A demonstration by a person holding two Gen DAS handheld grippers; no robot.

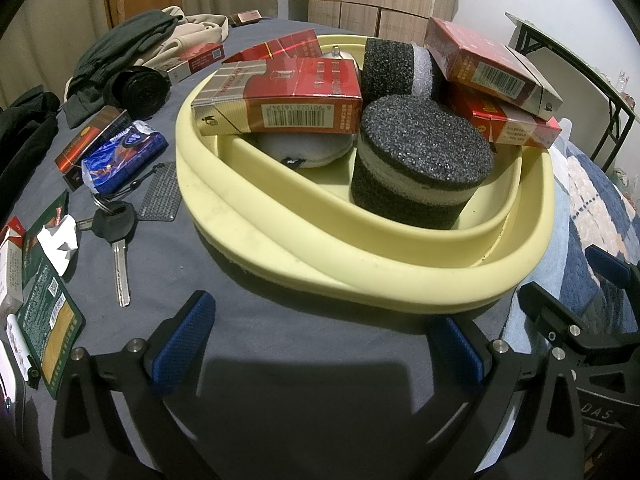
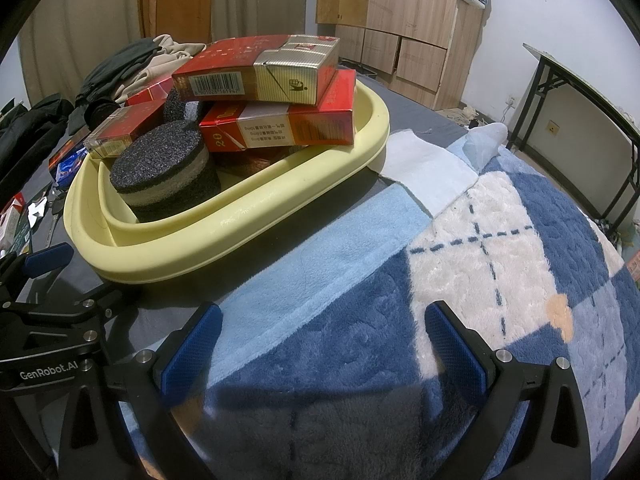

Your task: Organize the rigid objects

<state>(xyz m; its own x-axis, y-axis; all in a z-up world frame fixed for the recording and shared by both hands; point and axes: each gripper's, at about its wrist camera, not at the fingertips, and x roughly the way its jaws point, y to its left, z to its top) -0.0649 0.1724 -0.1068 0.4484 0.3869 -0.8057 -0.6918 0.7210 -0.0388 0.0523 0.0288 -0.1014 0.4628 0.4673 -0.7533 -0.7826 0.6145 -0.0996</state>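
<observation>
A pale yellow basin (image 1: 280,240) (image 2: 248,232) sits on the grey bedsheet, holding several red cigarette boxes (image 1: 280,104) (image 2: 280,128) and two round black-and-white foam pieces (image 1: 424,160) (image 2: 164,172). My left gripper (image 1: 320,344) is open just in front of the basin's near rim, nothing between its blue pads. My right gripper (image 2: 324,340) is open over the blue-and-white blanket (image 2: 480,280), to the right of the basin. To the basin's left lie a key (image 1: 118,248), a blue packet (image 1: 124,160), a dark red box (image 1: 92,144) and a green packet (image 1: 44,292).
Dark and beige clothes (image 1: 132,48) are piled at the far left with a black roll (image 1: 140,90) and more red boxes (image 1: 196,60). A folding table (image 2: 592,100) stands at the right, wooden cabinets (image 2: 400,20) behind. The right gripper's body (image 1: 580,320) shows at the left view's right edge.
</observation>
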